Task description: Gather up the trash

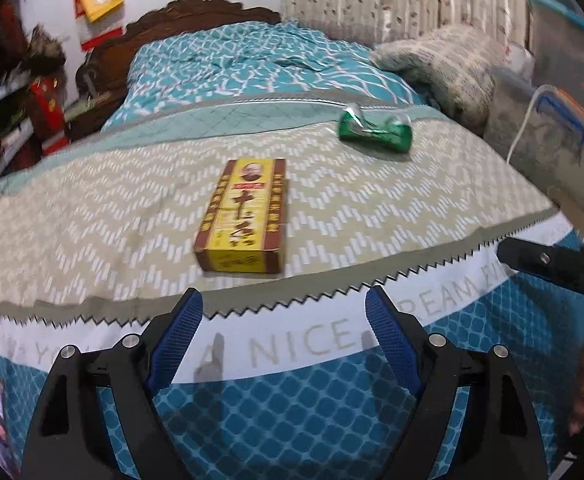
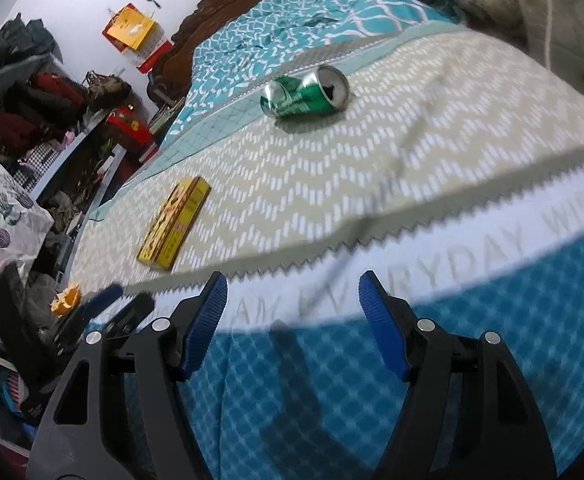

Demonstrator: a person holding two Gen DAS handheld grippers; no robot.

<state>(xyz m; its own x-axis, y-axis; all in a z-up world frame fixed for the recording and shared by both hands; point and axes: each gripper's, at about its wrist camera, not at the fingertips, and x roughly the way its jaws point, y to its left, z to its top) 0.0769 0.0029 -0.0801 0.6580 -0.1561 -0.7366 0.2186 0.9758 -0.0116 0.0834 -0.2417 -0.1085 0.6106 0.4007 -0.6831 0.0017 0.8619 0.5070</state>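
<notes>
A yellow and brown cardboard box (image 1: pixel 243 216) lies flat on the beige zigzag bed mat (image 1: pixel 91 216). It also shows in the right wrist view (image 2: pixel 175 224). A crushed green can (image 1: pixel 376 128) lies on its side farther back to the right; in the right wrist view the can (image 2: pixel 306 96) shows its open top. My left gripper (image 1: pixel 283 320) is open and empty, just short of the box, over the bed's front edge. My right gripper (image 2: pixel 292 304) is open and empty, well short of the can. An orange scrap (image 2: pixel 65 300) lies at the bed's left edge.
A teal patterned quilt (image 1: pixel 251 64) and a fuzzy blanket (image 1: pixel 444 64) lie at the bed's far end by a wooden headboard (image 1: pixel 195 16). Cluttered shelves (image 2: pixel 31 120) stand to the left. A white cable (image 1: pixel 528 116) hangs at the right.
</notes>
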